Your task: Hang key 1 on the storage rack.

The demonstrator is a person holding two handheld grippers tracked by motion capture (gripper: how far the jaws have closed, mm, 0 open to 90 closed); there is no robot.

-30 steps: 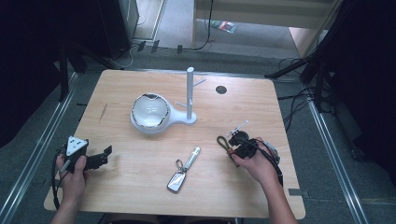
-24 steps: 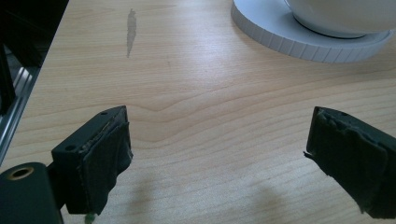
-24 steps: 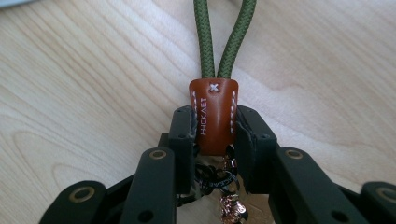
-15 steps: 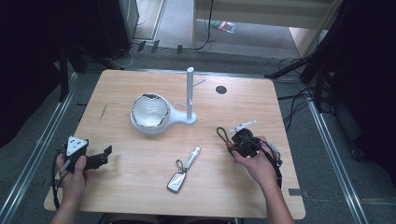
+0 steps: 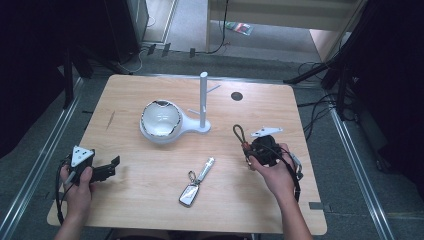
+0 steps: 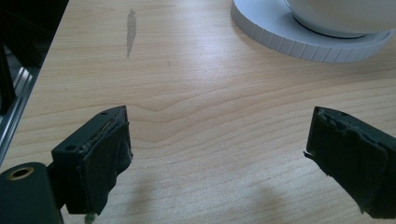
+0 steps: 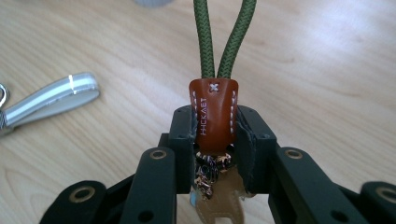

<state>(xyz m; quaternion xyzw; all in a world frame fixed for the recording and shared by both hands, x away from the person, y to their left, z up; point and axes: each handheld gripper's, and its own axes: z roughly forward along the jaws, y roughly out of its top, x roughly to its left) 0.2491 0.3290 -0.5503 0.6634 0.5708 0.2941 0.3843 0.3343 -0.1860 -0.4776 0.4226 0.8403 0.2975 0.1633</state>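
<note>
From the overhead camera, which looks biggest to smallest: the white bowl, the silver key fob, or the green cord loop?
1. White bowl, clearly the largest.
2. Silver key fob and green cord loop look about alike in the high view, so I won't rank them. The loop sticks out of the right gripper, which hides the rest of that keychain.

A: What colours does the key strap [image 7: 214,119] carry?

B: A brown leather tab with white stitching and pale lettering, on a green braided cord loop [image 7: 224,37].

A: And the table [image 5: 150,200]?

B: Light wood grain with one grey smudge [image 6: 131,30].

A: The remaining items?

B: The stand [image 5: 202,100] and bowl [image 5: 160,119] are white. The key fob [image 5: 189,194] is silver. Both gripper jaws are black.
</note>
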